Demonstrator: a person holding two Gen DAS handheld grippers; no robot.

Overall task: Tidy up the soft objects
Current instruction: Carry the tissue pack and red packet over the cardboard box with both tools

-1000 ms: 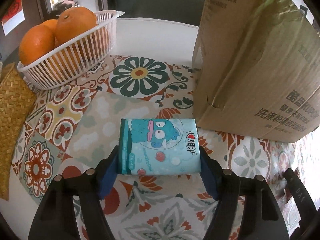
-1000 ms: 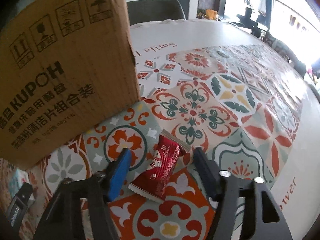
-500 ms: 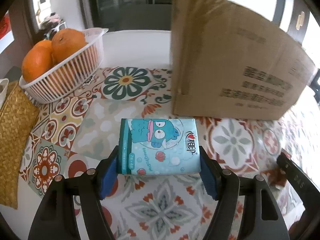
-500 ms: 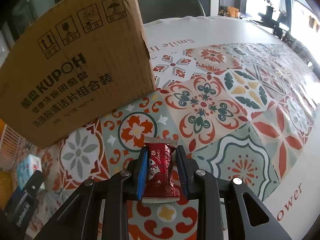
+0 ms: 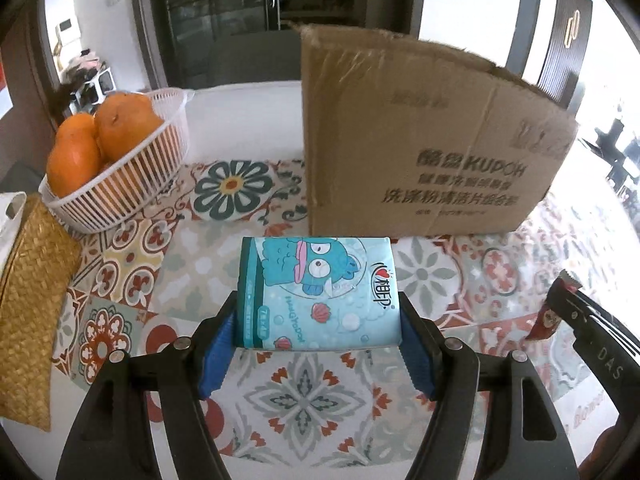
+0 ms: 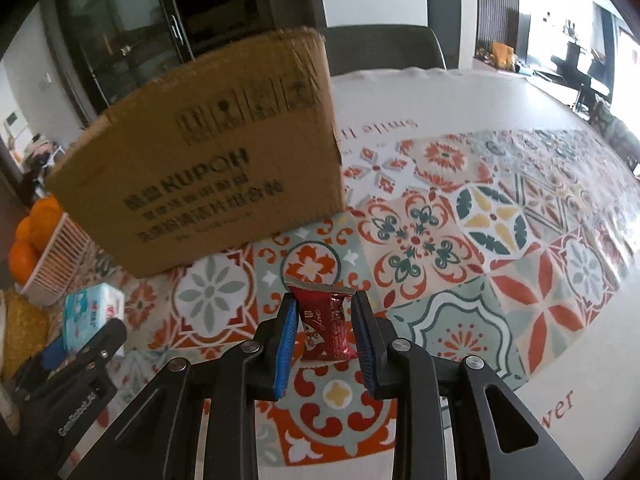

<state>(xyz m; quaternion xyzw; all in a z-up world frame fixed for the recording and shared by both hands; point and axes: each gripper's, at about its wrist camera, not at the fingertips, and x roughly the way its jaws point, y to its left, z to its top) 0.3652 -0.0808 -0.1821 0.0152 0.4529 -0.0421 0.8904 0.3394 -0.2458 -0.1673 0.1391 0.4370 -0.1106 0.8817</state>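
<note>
A white worktop (image 6: 500,92) wears a tile-patterned cloth (image 6: 472,240) of orange, teal and cream. Beyond its far edge stand a dark chair (image 6: 384,50) and a tall dark glass-fronted cabinet (image 5: 224,12) between pale walls. Strong daylight floods in from windows (image 6: 628,40) off the right edge, washing out that side of the room.

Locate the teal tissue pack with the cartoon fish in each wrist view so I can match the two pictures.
Left wrist view: teal plastic tissue pack sits at centre, clamped between the left claw pads.
Right wrist view: same pack appears far left, low down, in that claw seen side-on.
Shared landmark: the brown cardboard box printed KUPOH stands behind the pack in both.
</note>
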